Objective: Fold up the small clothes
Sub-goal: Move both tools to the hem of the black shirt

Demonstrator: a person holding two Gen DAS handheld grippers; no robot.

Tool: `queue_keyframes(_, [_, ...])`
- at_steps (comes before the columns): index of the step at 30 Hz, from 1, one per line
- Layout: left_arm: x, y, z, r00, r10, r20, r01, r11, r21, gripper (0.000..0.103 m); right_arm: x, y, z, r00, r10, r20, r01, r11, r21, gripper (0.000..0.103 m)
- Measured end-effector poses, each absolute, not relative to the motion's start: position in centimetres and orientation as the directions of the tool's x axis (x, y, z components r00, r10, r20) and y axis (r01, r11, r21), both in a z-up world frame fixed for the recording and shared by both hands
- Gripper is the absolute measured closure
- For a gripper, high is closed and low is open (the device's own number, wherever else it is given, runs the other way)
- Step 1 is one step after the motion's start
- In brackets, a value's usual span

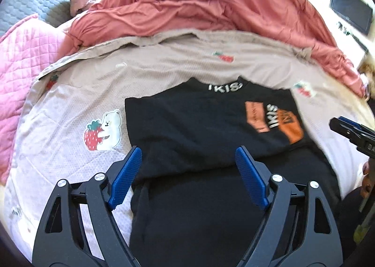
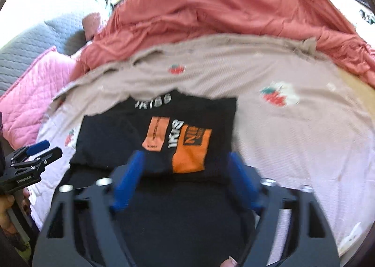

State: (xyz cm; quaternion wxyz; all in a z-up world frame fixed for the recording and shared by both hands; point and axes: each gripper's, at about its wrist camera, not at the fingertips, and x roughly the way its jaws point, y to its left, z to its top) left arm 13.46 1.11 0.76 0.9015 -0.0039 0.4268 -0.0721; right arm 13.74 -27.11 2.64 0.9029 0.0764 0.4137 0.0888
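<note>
black t-shirt [image 1: 201, 126] lies folded flat on beige strawberry-print blanket [image 1: 77, 93], collar away from cameras, orange patches [image 2: 189, 149] on chest. left gripper [image 1: 187, 168] released, blue pads [image 1: 126, 173] spread wide above shirt's near left part, nothing between them. right gripper [image 2: 185, 173] likewise released, blurred, above shirt's near right part. left view alone shows bear-with-strawberry print [image 1: 103, 131] and dark screen [image 1: 350, 9] at far right. right view alone shows fingertip [image 2: 230, 261] at bottom edge. coral duvet [image 1: 211, 4] bunched behind.
</note>
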Motion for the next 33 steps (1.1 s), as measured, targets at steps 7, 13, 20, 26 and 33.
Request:
queue_keyframes(7, [10.3, 2.2, 2.2, 0.649, -0.149, -0.746, 0.115, 0.989, -0.098, 0.015, 9.3, -30.5, 5.9, 0.694, 0.207, -0.689, -0.093, 0.976, 0.198, 0.011])
queue_keyframes(13, [8.3, 5.1, 2.0, 0.638, -0.136, -0.758, 0.066, 0.990, -0.122, 0.011, 6.1, -32.6, 5.8, 0.694, 0.193, -0.693, -0.066, 0.976, 0.206, 0.011])
queue_keyframes(20, [5.9, 7.2, 0.9, 0.613, -0.116, -0.781, 0.034, 0.992, -0.120, 0.011, 3.5, -33.6, 4.3, 0.645, 0.175, -0.744, -0.048, 0.981, 0.189, 0.010])
queue_keyframes(26, [4.3, 8.4, -1.1, 0.547, -0.118, -0.829, 0.007, 0.991, -0.137, 0.011, 2.5, -33.1, 2.2, 0.590, 0.152, -0.793, -0.048, 0.987, 0.153, 0.010])
queue_keyframes(33, [3.4, 8.8, -2.5, 0.472, -0.139, -0.871, -0.004, 0.987, -0.160, 0.011, 2.2, -32.0, 1.2, 0.538, 0.131, -0.833, -0.064, 0.991, 0.114, 0.010])
